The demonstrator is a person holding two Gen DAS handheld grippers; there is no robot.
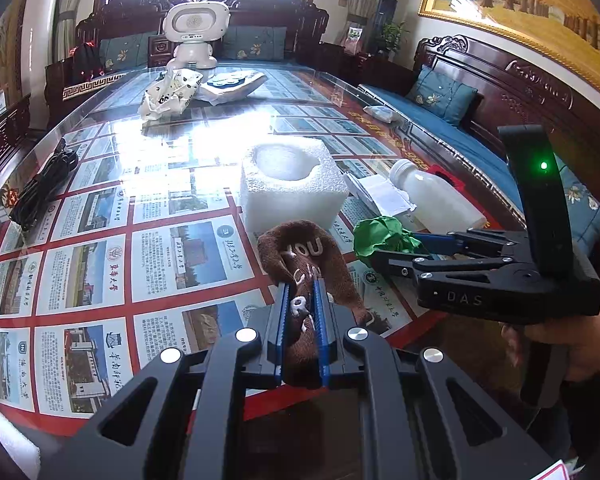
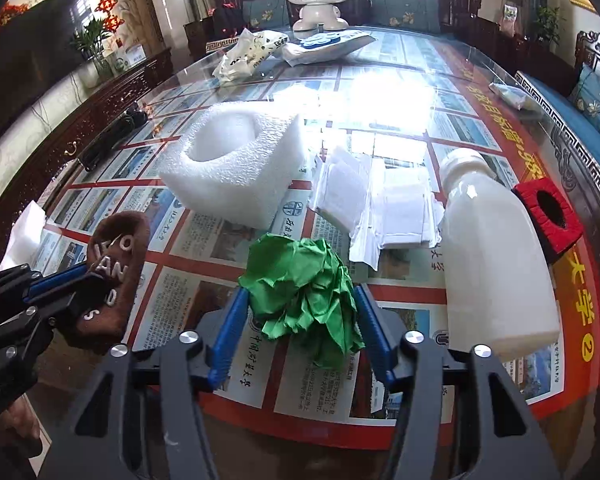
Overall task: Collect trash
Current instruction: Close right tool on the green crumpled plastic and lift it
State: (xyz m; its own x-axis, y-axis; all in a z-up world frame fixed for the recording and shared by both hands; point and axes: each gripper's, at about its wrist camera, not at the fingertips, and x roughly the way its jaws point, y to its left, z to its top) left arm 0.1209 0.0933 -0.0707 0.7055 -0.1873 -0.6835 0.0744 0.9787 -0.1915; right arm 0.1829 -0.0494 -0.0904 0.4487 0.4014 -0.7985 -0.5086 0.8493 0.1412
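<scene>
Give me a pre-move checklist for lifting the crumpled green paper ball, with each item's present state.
1. Left gripper clamped on brown embroidered cloth: ok.
2. Crumpled green paper ball sits between right gripper fingers: ok.
3. Pads pressing firmly on the paper: cannot tell.
4. White plastic bottle lying beside the paper, clear of the fingers: ok.
5. White foam block apart from the paper: ok.
6. Trash bin in view: not ok, none visible.

Crumpled green paper on table
</scene>
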